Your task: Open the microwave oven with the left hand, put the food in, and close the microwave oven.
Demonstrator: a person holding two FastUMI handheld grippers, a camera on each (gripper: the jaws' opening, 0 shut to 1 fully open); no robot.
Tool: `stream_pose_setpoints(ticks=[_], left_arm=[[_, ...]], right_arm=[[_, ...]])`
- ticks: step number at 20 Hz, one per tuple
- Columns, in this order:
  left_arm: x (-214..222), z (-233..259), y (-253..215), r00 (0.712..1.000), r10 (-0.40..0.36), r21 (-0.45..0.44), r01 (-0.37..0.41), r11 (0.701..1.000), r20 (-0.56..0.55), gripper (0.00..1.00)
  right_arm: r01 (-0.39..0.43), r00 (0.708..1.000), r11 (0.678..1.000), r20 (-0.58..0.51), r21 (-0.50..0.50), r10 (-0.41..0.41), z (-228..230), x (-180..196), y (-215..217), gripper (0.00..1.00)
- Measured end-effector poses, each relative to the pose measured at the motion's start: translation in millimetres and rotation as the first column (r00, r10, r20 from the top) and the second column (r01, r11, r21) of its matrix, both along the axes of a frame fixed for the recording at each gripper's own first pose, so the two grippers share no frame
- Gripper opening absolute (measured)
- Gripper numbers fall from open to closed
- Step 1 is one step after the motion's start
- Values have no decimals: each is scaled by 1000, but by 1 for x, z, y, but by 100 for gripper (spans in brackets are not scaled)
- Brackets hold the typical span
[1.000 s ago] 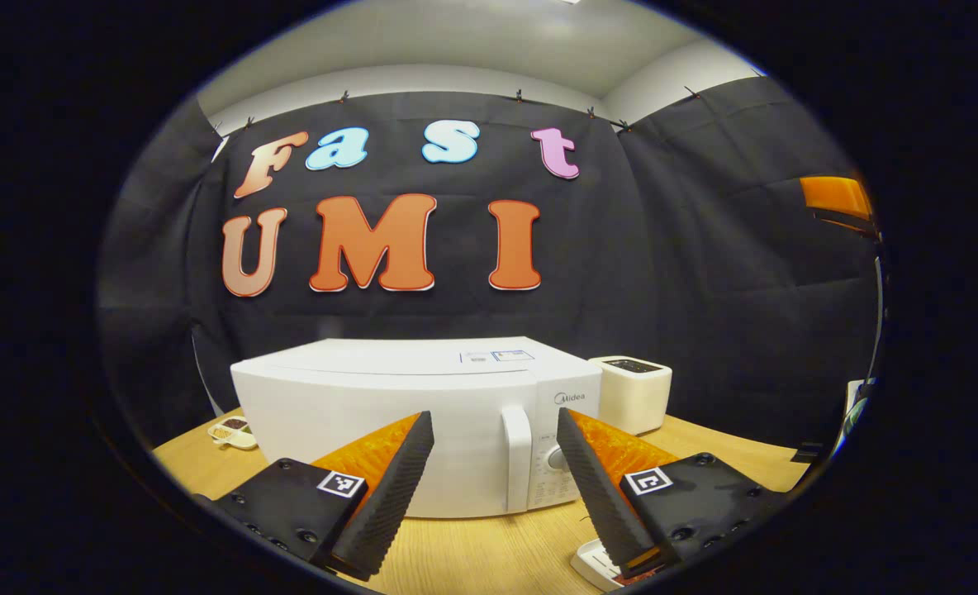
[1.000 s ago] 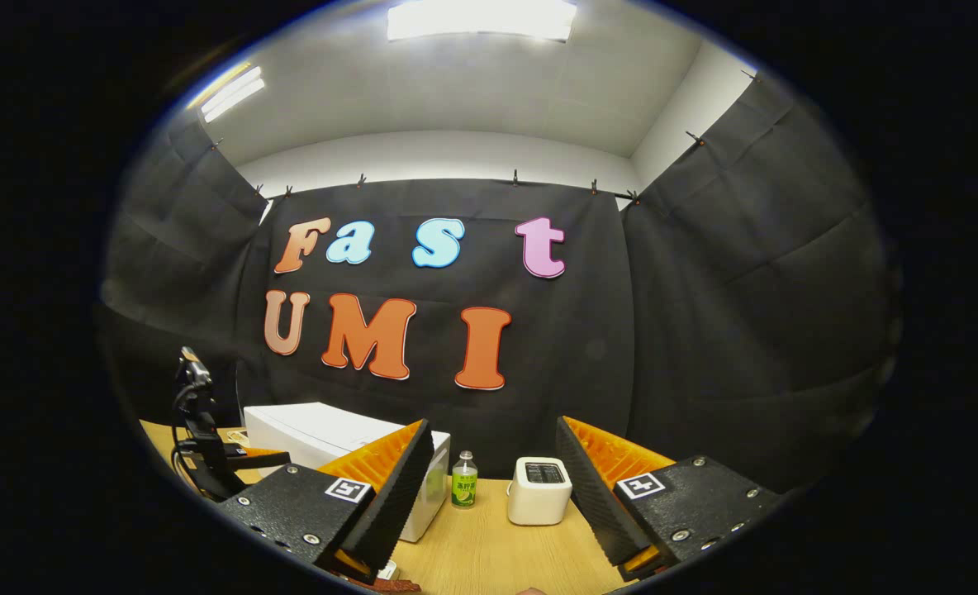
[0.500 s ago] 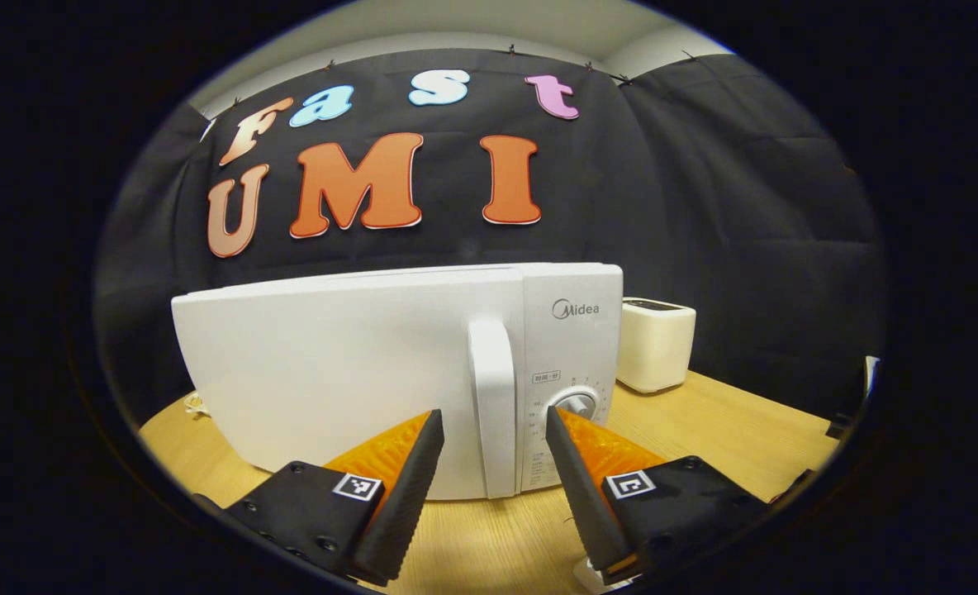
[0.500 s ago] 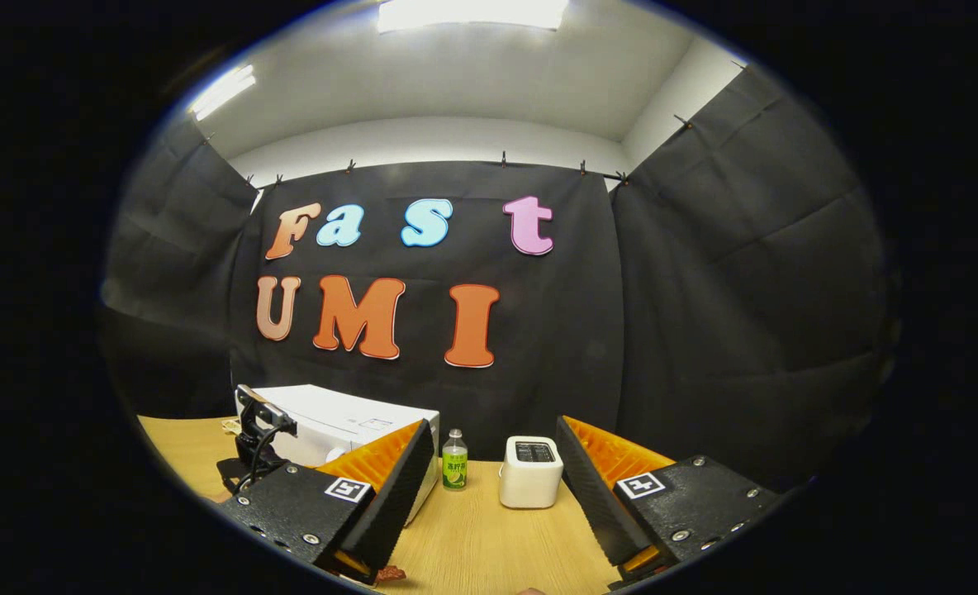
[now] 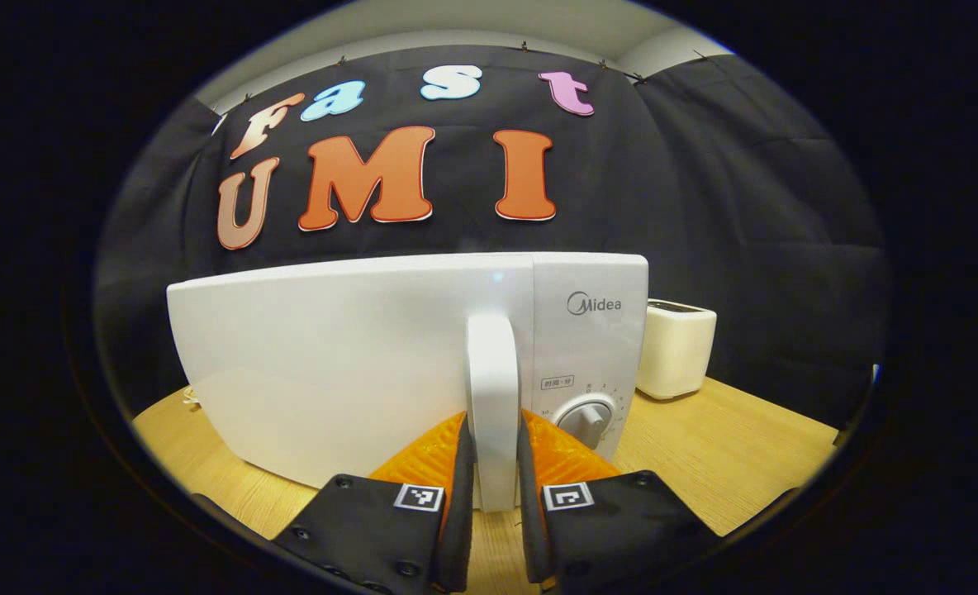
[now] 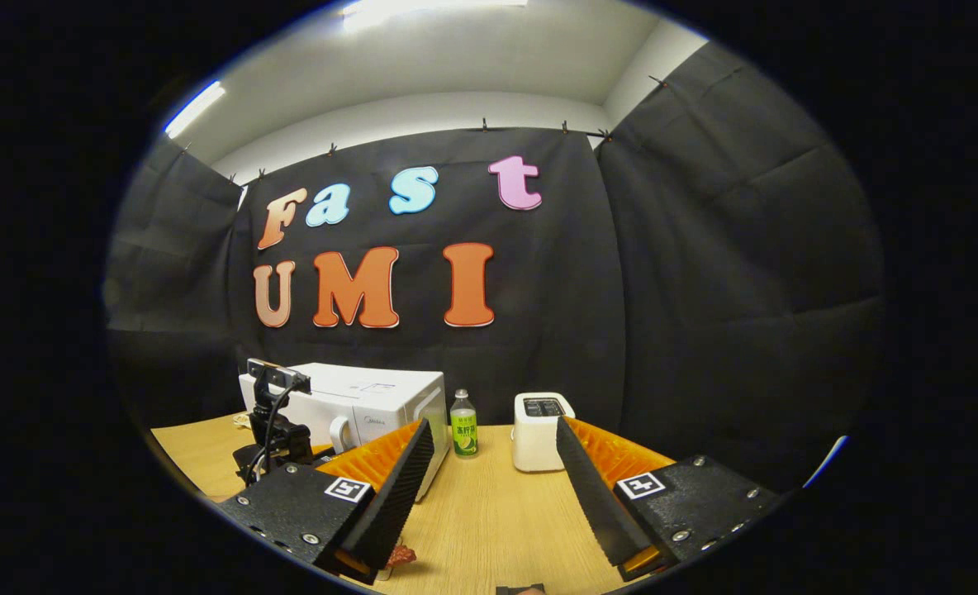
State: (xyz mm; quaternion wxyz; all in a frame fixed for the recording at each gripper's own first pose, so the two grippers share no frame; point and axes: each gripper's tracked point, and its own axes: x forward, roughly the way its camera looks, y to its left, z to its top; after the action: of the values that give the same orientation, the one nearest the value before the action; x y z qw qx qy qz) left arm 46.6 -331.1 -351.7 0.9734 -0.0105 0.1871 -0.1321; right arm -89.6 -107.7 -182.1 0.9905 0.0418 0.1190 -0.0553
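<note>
The microwave (image 5: 348,364) is sitting on the table (image 5: 728,446) with its door shut, and its handle (image 5: 493,397) is standing upright along the door's right edge, just left of the dial (image 5: 586,417). In the left gripper view the left gripper (image 5: 495,463) is sitting straight in front of that handle, narrowed onto its lower part: one finger is lying against each side of the bar, and both appear to be pressing on it, though the contact faces themselves are hidden behind the handle. The handle's long axis is running vertically and the fingers are straddling it from left and right, so the grip is crossing the bar squarely.

This looks like the opening step, with the pull not yet begun. The hinge is probably on the door's far left edge, so the coming move should be an arc toward the camera and leftward, not a straight tug; a straight pull risks dragging the whole oven across the wood.

In the right gripper view the right gripper (image 6: 489,487) is hanging wide and holding nothing, well to the right of the oven and farther from the handle than the left one (image 6: 278,434), which is showing at the oven's front. A small reddish item (image 6: 401,555) is peeking out low by the right gripper's left finger; it may be the food, but too little is showing to say. A bottle (image 6: 462,424) and a toaster (image 6: 541,420) are standing just right of the oven.
</note>
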Motion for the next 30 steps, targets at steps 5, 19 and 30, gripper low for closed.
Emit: stream_pose_setpoints(ticks=[5,19,30], left_arm=[[-2,-1,0,1000,5,-25,-5,1000,-19,20],[-9,1,3,1000,-10,-51,9,999,-12,14],[-86,25,38,998,-55,-64,57,996,23,11]], right_arm=[[18,996,999,-85,27,-16,-38,-11,0,93],[-21,948,987,-310,160,71,-138,-25,35,93],[-58,923,970,-359,234,141,-160,-35,67,94]])
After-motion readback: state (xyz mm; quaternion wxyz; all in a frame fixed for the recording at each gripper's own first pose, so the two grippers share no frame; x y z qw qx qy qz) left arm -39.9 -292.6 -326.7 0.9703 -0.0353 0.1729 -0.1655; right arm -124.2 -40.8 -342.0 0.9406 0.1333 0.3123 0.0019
